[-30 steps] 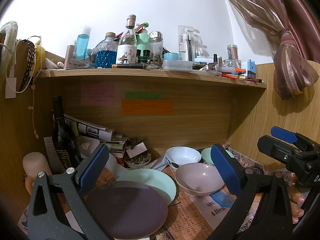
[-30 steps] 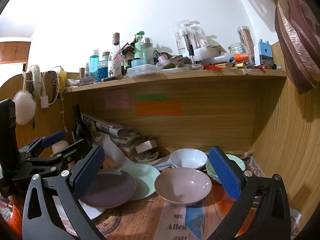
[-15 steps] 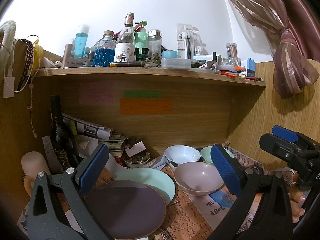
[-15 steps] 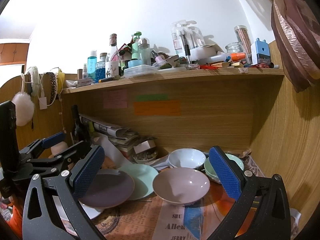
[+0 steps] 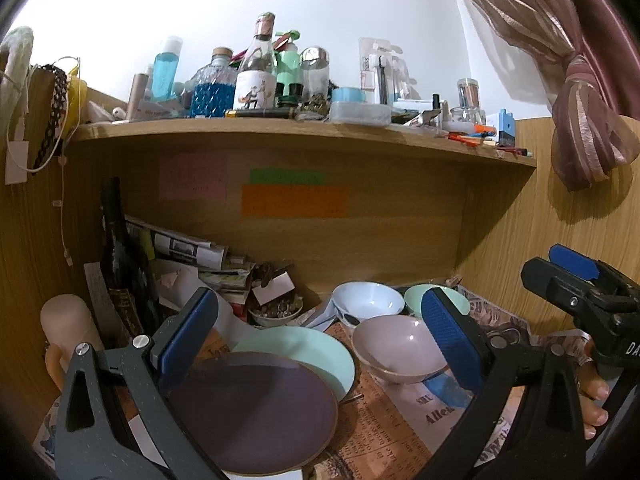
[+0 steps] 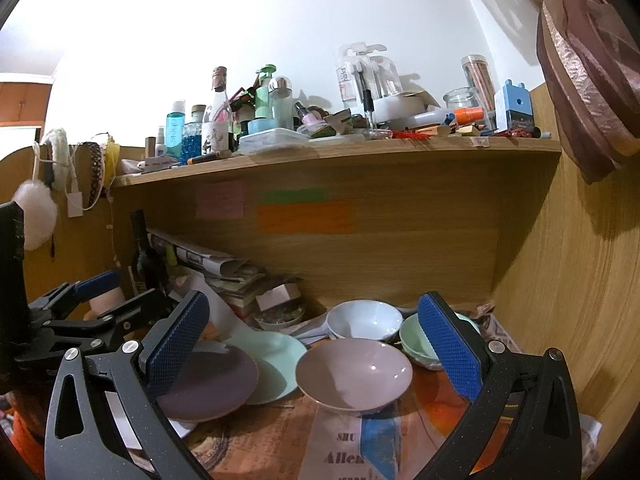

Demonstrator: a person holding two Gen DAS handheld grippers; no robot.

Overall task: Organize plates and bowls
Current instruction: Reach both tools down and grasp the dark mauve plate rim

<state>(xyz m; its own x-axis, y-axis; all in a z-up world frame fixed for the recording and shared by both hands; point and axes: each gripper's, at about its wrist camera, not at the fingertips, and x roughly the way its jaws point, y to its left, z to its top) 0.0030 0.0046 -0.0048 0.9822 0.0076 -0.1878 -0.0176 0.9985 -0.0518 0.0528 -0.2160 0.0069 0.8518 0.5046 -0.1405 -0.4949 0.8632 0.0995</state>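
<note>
I've got both claws wide open, nothing in either. L claw (image 5: 320, 332) hangs over the purple plate (image 5: 256, 412), which lies on the newspaper (image 5: 392, 436) covering the worktop, its far edge overlapping the mint plate (image 5: 316, 352) behind it. A white plate (image 6: 180, 426) pokes out from under the purple one in the R view.

R claw (image 6: 312, 344) sits above the pink bowl (image 6: 354, 374), which stands upright just right of the mint plate. Behind it is a white bowl (image 6: 364, 320), and to the right of that a mint bowl (image 6: 416, 340), partly hidden by my R pad; looks like it's nested in another bowl, can't tell for sure.

In the L view the R claw (image 5: 576, 276) shows at far right, w/ fingers of the hand (image 5: 596, 396) under it. In the R view the L claw (image 6: 108, 296) shows at left.

Back left: dark bottle (image 5: 120, 264), stack of papers (image 5: 188, 248), small dish of bits (image 5: 276, 312). Shelf (image 5: 280, 130) above is crowded w/ bottles & jars. Curtain (image 5: 560, 60) top right.
</note>
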